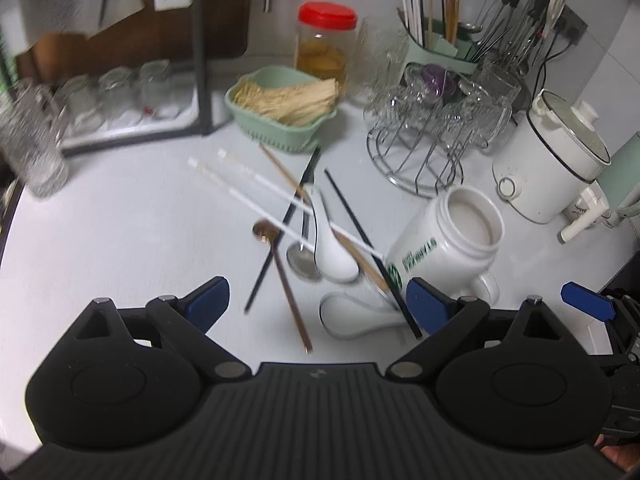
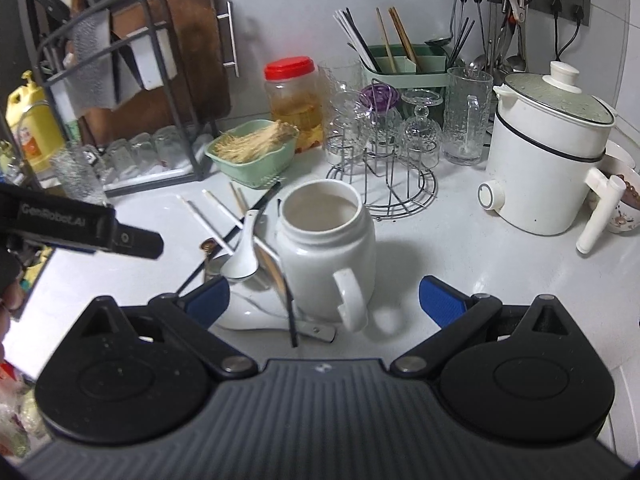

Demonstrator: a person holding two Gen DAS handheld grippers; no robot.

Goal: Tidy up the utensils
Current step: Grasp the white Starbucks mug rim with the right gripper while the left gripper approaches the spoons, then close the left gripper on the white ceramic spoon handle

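A jumble of utensils lies on the white counter [image 1: 120, 240]: white chopsticks [image 1: 262, 178], black chopsticks [image 1: 362, 236], a copper-coloured spoon [image 1: 292, 300], a metal spoon [image 1: 302, 260] and two white ceramic spoons [image 1: 334, 254] [image 1: 360, 320]. To their right stands a white handled mug [image 1: 448, 248], empty. My left gripper [image 1: 318, 304] is open just short of the pile. My right gripper [image 2: 324, 300] is open too, with the mug [image 2: 320, 252] ahead between its fingers. A green utensil holder [image 2: 404, 72] with chopsticks stands at the back.
Behind the pile are a green basket of noodles [image 1: 280, 108], a red-lidded jar [image 1: 326, 40] and a wire rack of glasses [image 1: 436, 120]. A white electric pot [image 2: 548, 160] is at the right. A dish rack with glasses [image 2: 120, 152] fills the left.
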